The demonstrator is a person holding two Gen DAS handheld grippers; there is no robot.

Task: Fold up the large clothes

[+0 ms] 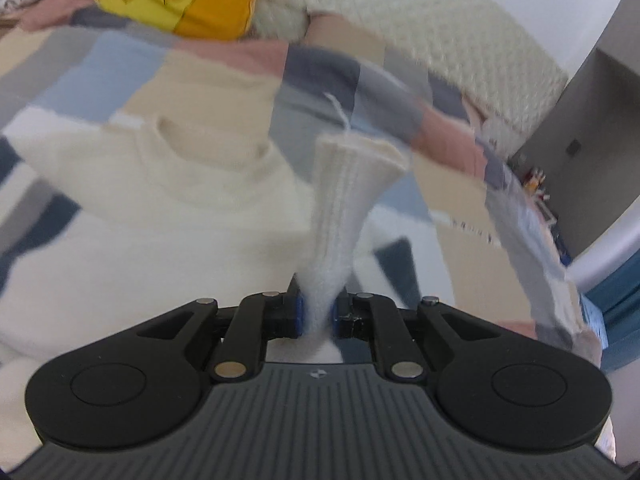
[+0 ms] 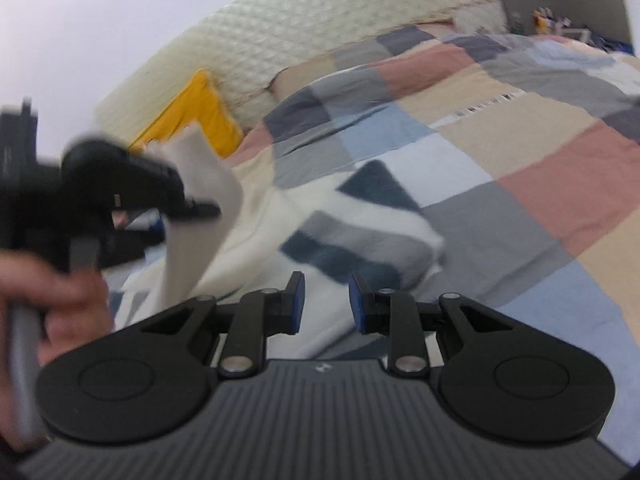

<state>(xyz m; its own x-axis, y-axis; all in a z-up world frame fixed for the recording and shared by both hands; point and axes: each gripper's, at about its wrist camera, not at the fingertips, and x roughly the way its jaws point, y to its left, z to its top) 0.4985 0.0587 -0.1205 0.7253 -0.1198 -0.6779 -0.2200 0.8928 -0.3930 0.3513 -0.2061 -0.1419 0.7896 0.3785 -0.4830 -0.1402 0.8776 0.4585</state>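
The left gripper (image 1: 318,314) is clamped on the cream sweater's cuff (image 1: 352,168). The right gripper (image 2: 326,300) hangs apart, empty, above the patchwork quilt (image 2: 500,128).

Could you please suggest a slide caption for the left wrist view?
Left hand-held gripper pinching the cream sweater's sleeve above the patchwork bedspread.
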